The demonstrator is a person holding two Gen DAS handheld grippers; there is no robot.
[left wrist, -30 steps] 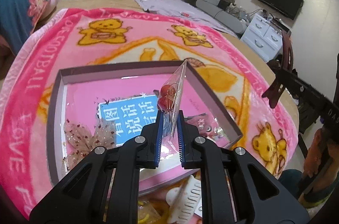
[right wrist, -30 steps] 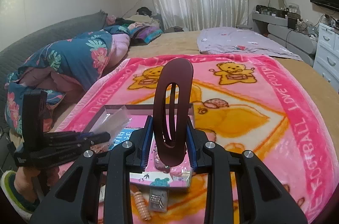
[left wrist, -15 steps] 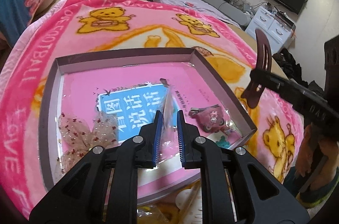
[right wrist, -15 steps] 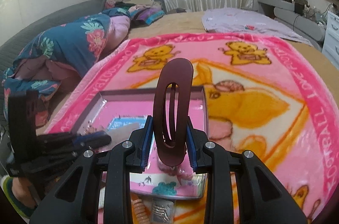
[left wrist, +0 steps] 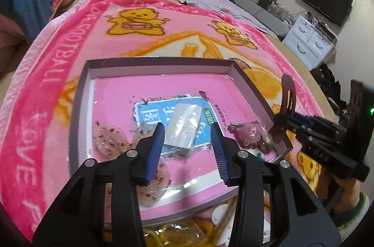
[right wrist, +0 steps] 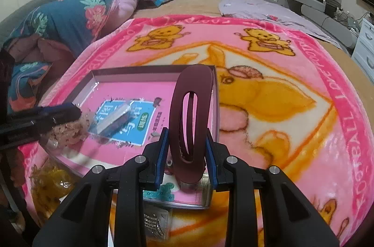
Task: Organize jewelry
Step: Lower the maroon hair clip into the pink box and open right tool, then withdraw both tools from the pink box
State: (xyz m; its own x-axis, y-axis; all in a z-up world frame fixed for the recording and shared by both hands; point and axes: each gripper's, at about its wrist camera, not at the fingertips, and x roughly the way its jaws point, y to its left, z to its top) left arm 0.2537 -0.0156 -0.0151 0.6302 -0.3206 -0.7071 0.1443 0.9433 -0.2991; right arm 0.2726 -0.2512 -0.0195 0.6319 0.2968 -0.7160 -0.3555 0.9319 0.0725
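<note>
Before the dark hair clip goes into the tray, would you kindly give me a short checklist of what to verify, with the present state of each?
1. Clear packet released: ok. It lies flat in the tray, and the left hand-held gripper has its jaws opening with nothing pressed between the pads.
2. Hair clip held firmly: ok. The right hand-held gripper is shut on it and the clip stands upright.
3. Clip over the tray: ok. It hangs above the tray's right edge.
4. Free spot below the clip: cannot tell. The pink plush piece lies near that corner.
5. Grippers apart: ok. There is a visible gap between them.
</note>
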